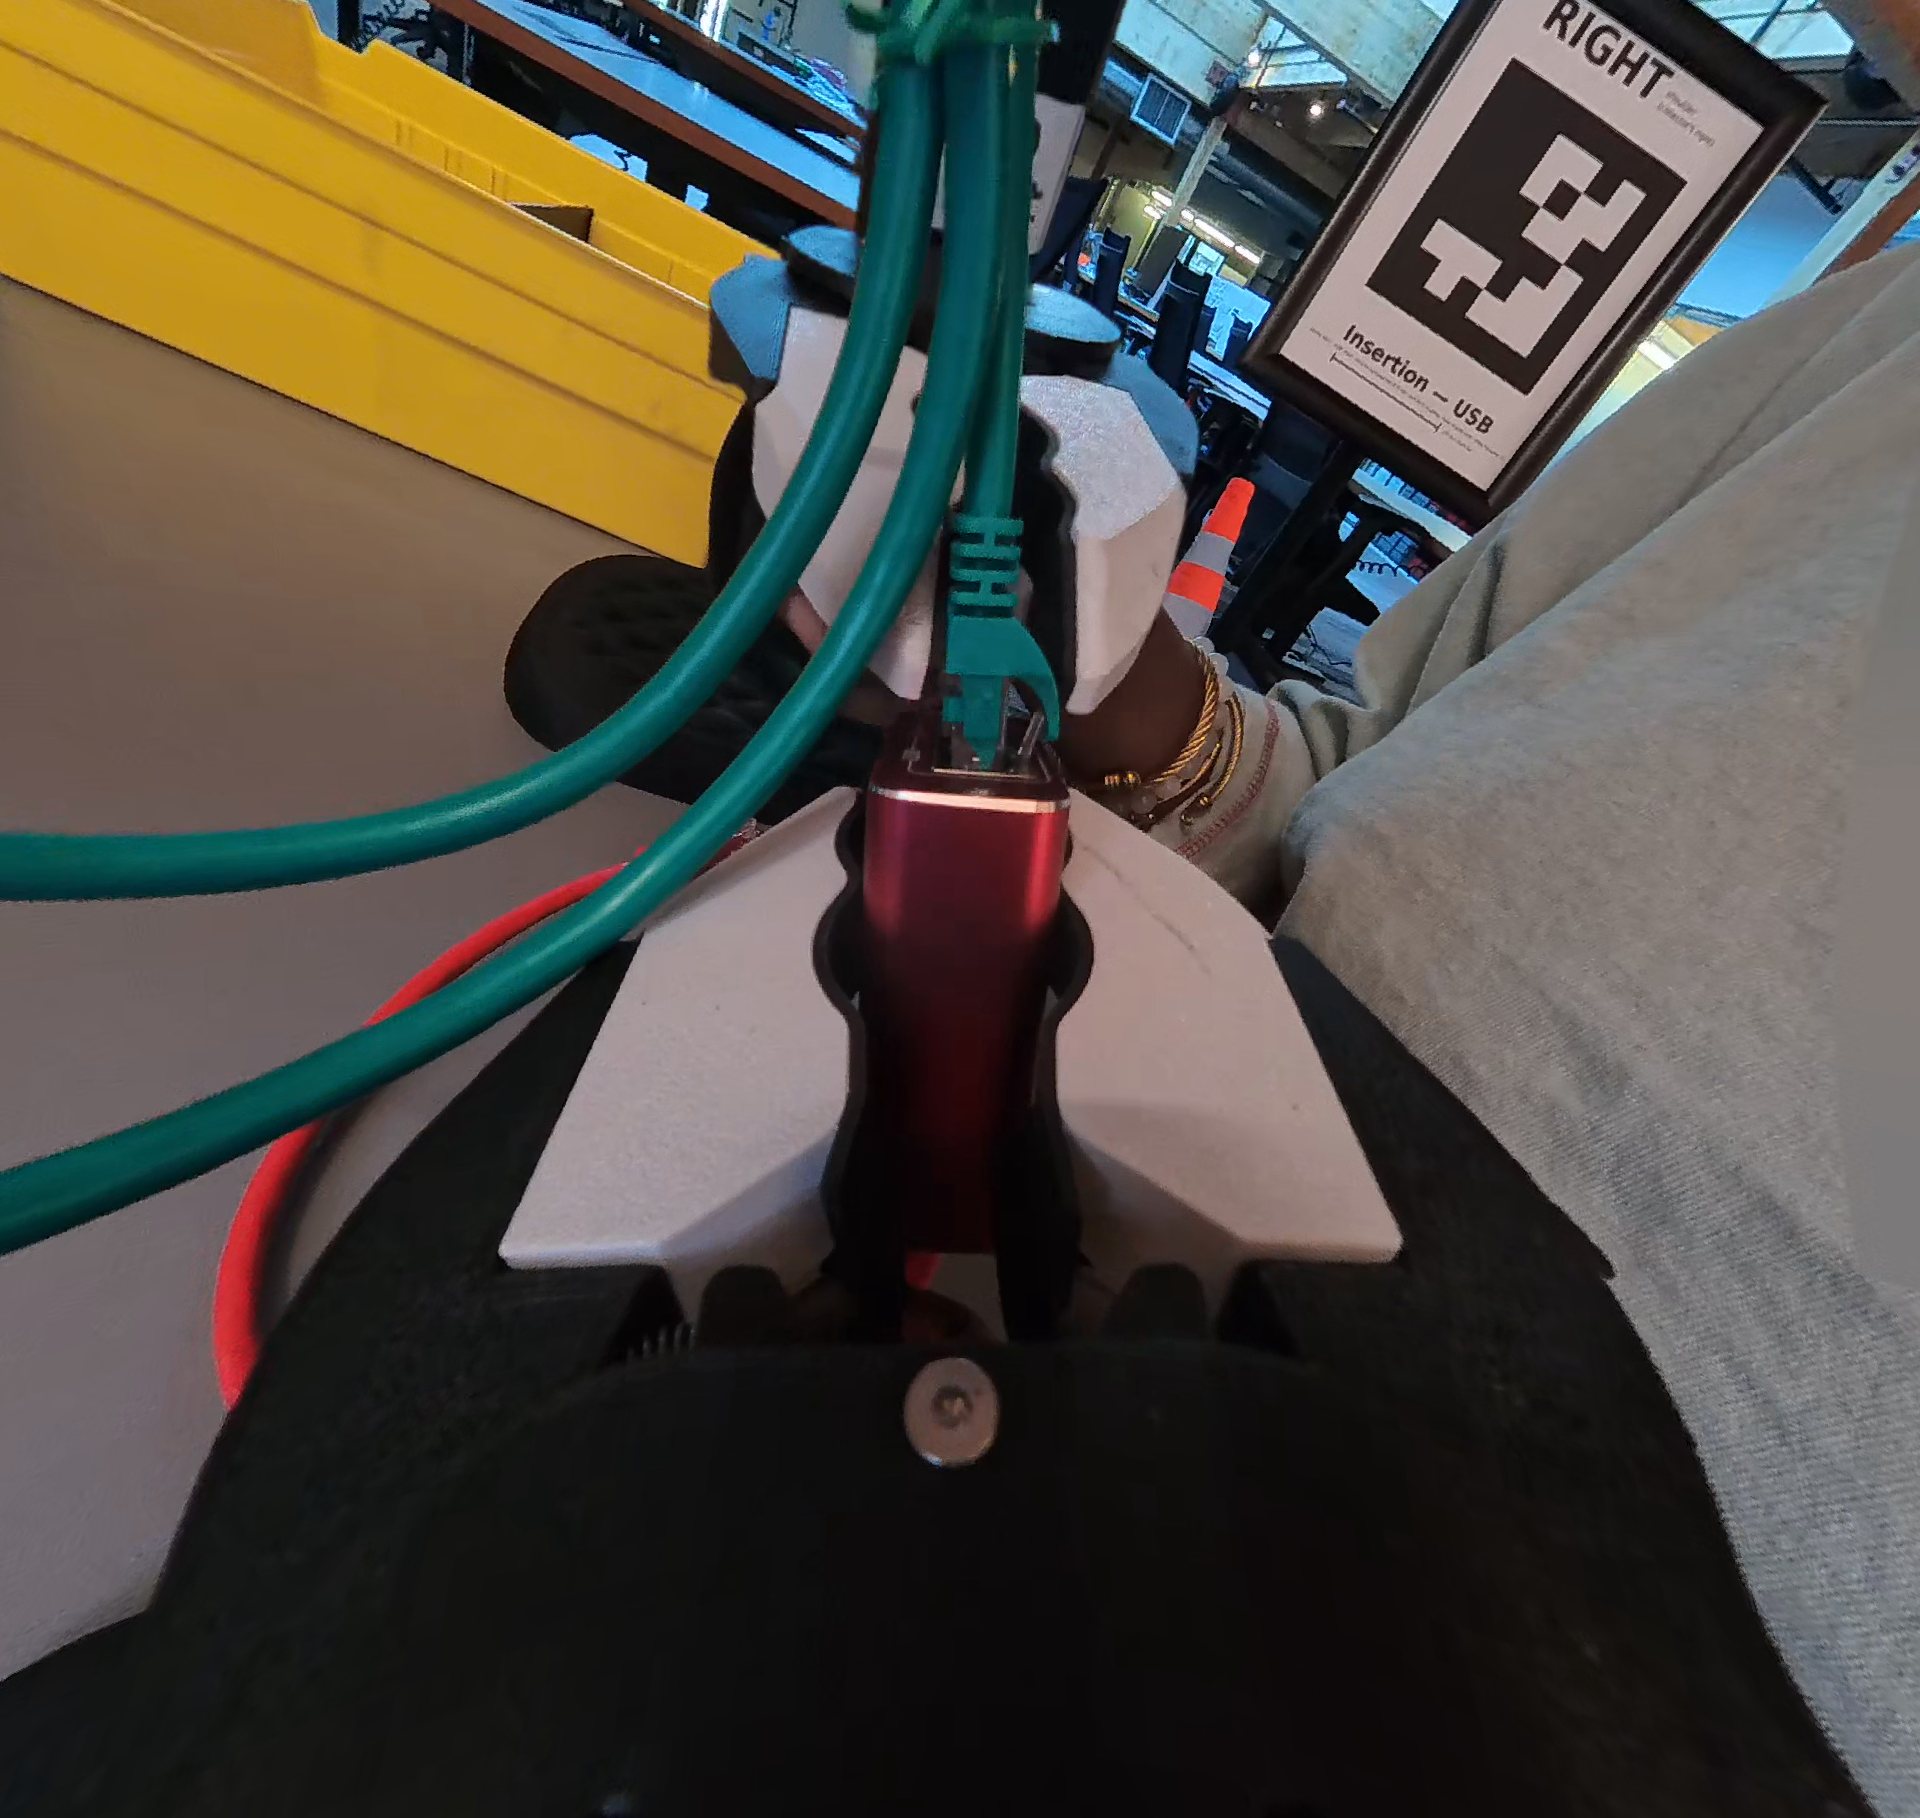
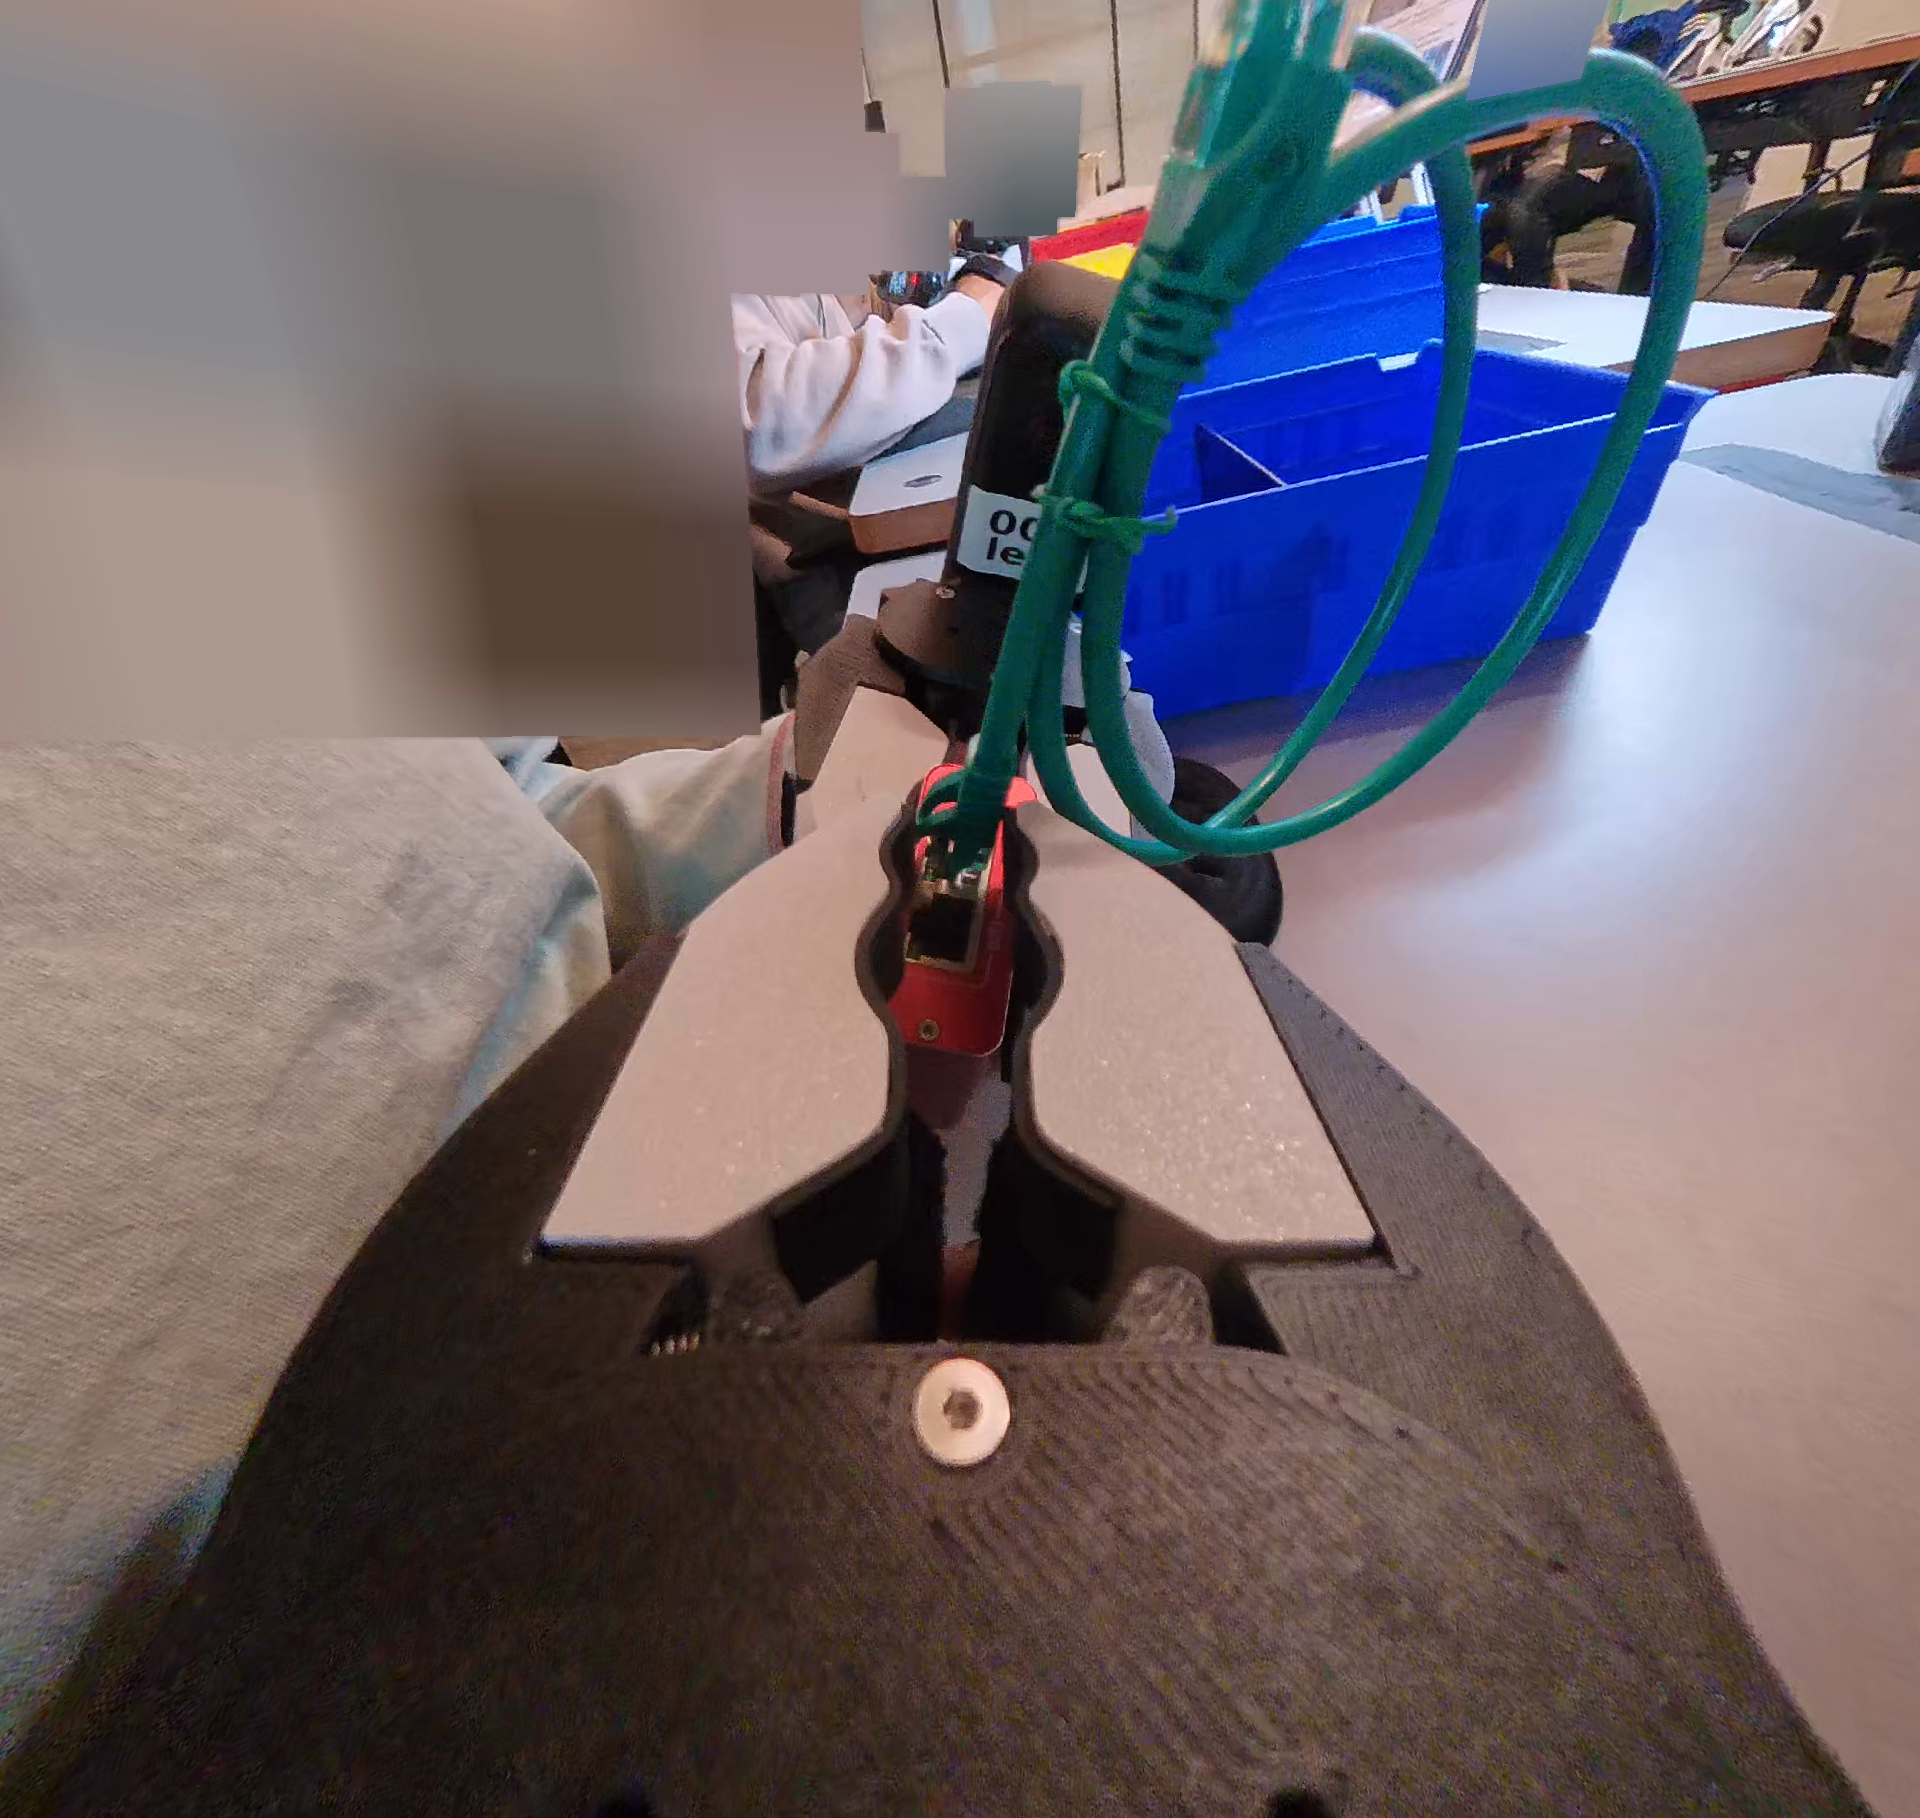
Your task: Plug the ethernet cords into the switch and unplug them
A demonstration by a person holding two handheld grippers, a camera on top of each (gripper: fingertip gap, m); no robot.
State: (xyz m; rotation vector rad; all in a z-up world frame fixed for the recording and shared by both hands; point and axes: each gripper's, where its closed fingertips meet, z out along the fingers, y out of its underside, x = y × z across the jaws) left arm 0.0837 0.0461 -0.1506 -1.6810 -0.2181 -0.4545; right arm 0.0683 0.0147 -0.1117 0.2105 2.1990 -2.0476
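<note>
A divided blue bin [image 2: 1455, 480] sits beyond the jaws; both pairs clamp the red switch [image 1: 961, 947], lengthwise, green plug [image 1: 982, 667] in its far port.

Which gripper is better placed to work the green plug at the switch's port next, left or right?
Right, probably. The right gripper has its fingers closed around the green plug at the port, while the left gripper is clamped on the red switch body, steadying it.
</note>
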